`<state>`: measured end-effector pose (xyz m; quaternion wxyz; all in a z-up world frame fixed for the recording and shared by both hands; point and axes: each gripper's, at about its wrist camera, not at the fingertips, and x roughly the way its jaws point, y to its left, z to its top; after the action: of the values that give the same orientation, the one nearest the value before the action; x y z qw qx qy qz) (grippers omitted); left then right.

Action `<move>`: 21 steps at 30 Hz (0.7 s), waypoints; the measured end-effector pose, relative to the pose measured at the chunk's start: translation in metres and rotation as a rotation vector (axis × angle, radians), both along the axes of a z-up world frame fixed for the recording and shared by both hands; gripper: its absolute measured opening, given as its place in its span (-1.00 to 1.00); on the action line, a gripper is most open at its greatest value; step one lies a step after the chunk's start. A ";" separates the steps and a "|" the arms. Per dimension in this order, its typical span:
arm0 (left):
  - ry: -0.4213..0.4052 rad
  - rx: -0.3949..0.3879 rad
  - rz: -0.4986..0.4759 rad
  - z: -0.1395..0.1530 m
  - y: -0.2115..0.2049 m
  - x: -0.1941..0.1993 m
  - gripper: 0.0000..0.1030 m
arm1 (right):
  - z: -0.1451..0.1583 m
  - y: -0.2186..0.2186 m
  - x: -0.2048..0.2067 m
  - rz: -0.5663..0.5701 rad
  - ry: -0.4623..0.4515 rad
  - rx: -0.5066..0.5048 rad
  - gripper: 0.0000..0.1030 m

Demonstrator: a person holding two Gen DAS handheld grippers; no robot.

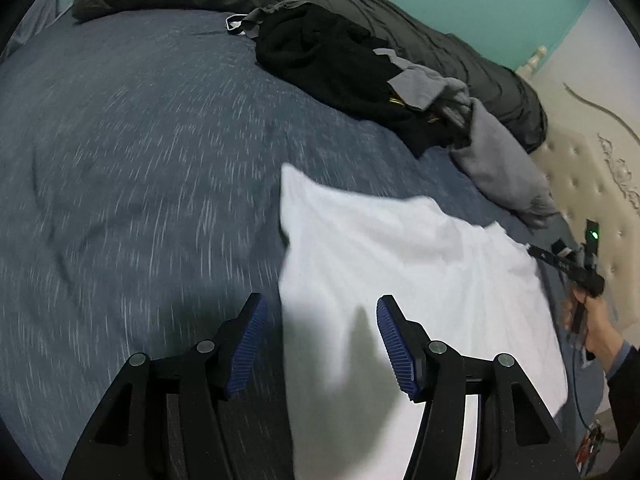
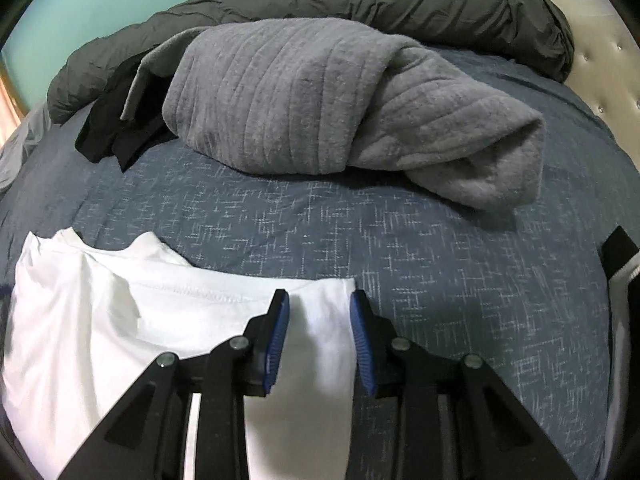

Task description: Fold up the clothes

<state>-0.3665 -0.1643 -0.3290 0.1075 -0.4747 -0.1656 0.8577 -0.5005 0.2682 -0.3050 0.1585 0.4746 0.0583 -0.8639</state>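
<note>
A white T-shirt [image 1: 400, 248] lies flat on the blue patterned bedspread [image 1: 140, 160]. My left gripper [image 1: 320, 304] hovers open over the shirt's near left edge, which runs between its blue pads without touching them. In the right wrist view the white T-shirt [image 2: 120, 320] fills the lower left. My right gripper [image 2: 319, 300] stands open over the shirt's corner, and cloth shows between the pads with a gap on each side. A hand holds the right gripper [image 1: 536, 253] at the shirt's right edge in the left wrist view.
A rumpled grey fleece garment [image 2: 320, 112] and a black garment [image 1: 328, 60] lie beyond the shirt. A dark grey duvet [image 1: 440, 40] is rolled along the far side. A cream tufted headboard [image 1: 592, 184] stands at the right.
</note>
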 end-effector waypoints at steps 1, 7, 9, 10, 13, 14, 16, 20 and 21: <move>-0.005 0.002 0.010 0.000 -0.003 -0.007 0.20 | 0.000 -0.001 0.001 0.005 0.009 0.008 -0.44; -0.022 0.023 0.028 0.000 -0.013 -0.046 0.21 | 0.007 0.000 0.004 0.012 0.066 0.012 -0.94; -0.031 0.035 0.026 -0.002 -0.014 -0.055 0.20 | 0.011 0.005 0.005 -0.001 0.084 -0.009 -0.95; -0.032 0.040 0.027 -0.004 -0.014 -0.058 0.20 | 0.013 0.006 0.005 -0.002 0.087 -0.009 -0.95; -0.037 0.058 0.029 -0.009 -0.015 -0.065 -0.07 | 0.016 0.009 0.006 -0.005 0.101 -0.017 -0.96; -0.039 0.059 0.028 -0.010 -0.015 -0.065 -0.38 | 0.017 0.011 0.006 -0.011 0.107 -0.026 -0.96; -0.032 0.038 0.010 -0.010 -0.011 -0.065 -0.81 | 0.019 0.017 0.007 -0.028 0.125 -0.052 -0.96; -0.008 0.005 -0.017 -0.006 -0.006 -0.062 -0.98 | 0.020 0.024 0.006 -0.057 0.130 -0.084 -0.96; 0.007 -0.003 -0.009 -0.002 -0.008 -0.059 -0.98 | 0.020 0.029 0.008 -0.069 0.134 -0.093 -0.96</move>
<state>-0.4257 -0.1722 -0.3315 0.1114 -0.4725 -0.1618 0.8592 -0.4927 0.2967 -0.2847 0.1461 0.4094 0.0124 -0.9005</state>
